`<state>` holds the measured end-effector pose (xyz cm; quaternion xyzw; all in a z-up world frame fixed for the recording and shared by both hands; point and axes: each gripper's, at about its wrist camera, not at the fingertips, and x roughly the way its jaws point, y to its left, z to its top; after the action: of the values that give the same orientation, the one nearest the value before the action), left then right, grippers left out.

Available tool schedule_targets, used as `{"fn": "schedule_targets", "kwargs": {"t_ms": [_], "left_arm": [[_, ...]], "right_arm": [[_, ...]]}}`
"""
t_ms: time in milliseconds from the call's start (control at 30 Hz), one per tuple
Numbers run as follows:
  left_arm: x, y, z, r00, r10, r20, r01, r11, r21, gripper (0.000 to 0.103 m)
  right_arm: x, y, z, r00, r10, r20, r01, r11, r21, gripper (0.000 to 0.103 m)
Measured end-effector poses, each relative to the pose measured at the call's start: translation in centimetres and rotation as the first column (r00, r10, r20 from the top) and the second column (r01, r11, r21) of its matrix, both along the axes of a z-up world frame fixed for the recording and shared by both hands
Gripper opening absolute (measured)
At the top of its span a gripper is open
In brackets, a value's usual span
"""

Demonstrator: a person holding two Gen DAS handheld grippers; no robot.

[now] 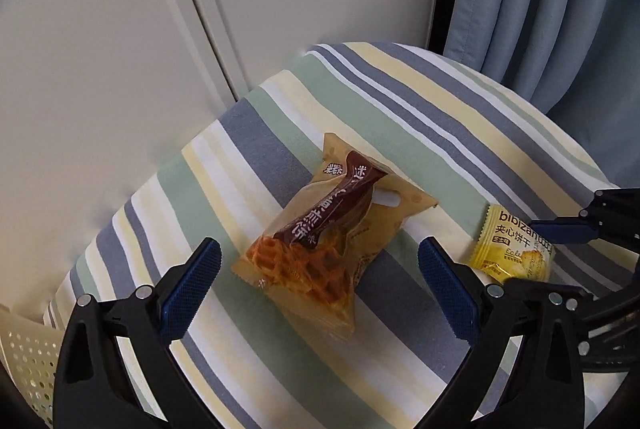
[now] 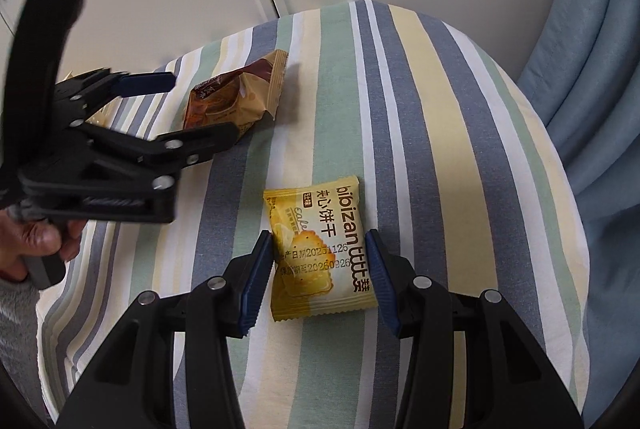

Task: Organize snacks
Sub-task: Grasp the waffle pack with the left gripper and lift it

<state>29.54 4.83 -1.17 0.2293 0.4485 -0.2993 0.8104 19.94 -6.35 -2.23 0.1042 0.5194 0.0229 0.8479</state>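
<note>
Right wrist view: right gripper (image 2: 320, 281) is bracketing the yellow biscuit packet (image 2: 320, 253), pads at its edges (firm clamping unconfirmed). Left gripper (image 1: 320, 285) is gaping wide over the waffle packet (image 1: 320, 237); both packets are lying on the striped cloth (image 2: 440, 149).

Two snack packets on a striped cloth

The striped cloth (image 2: 440, 133), banded in green, blue, yellow and white, covers a rounded surface. A yellow biscuit packet (image 2: 320, 253) lies flat on it, print side up. A brown waffle packet (image 1: 320, 241) rests on the cloth to the left of the biscuit packet and farther back, apart from it.
</note>
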Motion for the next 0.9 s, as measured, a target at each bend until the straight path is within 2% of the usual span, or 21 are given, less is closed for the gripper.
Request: {"fn": "schedule_targets", "kwargs": {"t_ms": [233, 300, 333, 367, 467, 567, 900], "left_arm": [[2.2, -1.4, -2.5, 0.998, 0.017, -0.052, -0.014, 0.998, 0.053, 0.1], [2.4, -1.2, -2.8, 0.997, 0.033, -0.071, -0.031, 0.999, 0.033, 0.094], [2.5, -1.1, -2.8, 0.995, 0.033, -0.094, -0.033, 0.999, 0.004, 0.083], [2.4, -0.9, -2.9, 0.993, 0.04, -0.107, -0.042, 0.999, -0.018, 0.077], [1.8, -0.8, -2.8, 0.996, 0.048, -0.08, -0.049, 0.999, -0.015, 0.066], [1.0, -0.2, -2.2, 0.996, 0.063, -0.069, -0.065, 0.998, -0.028, 0.061], [-1.5, 3.2, 2.3, 0.983, 0.183, 0.02, -0.181, 0.979, -0.095, 0.06]], "right_arm": [[-0.1, 0.1, 0.0, 1.0, 0.003, -0.003, -0.003, 1.0, 0.006, 0.048], [0.0, 0.1, 0.0, 1.0, 0.006, -0.004, -0.006, 1.0, 0.007, 0.048], [0.0, 0.1, -0.1, 1.0, 0.006, -0.005, -0.006, 1.0, 0.01, 0.048], [0.0, 0.1, -0.1, 1.0, 0.006, -0.007, -0.006, 1.0, 0.013, 0.048], [0.0, 0.0, -0.2, 1.0, 0.005, -0.008, -0.005, 1.0, 0.018, 0.048], [0.1, -0.1, -0.3, 1.0, 0.005, -0.008, -0.005, 1.0, 0.021, 0.048], [0.2, -0.6, -0.3, 1.0, 0.007, -0.001, -0.007, 0.999, 0.043, 0.048]]}}
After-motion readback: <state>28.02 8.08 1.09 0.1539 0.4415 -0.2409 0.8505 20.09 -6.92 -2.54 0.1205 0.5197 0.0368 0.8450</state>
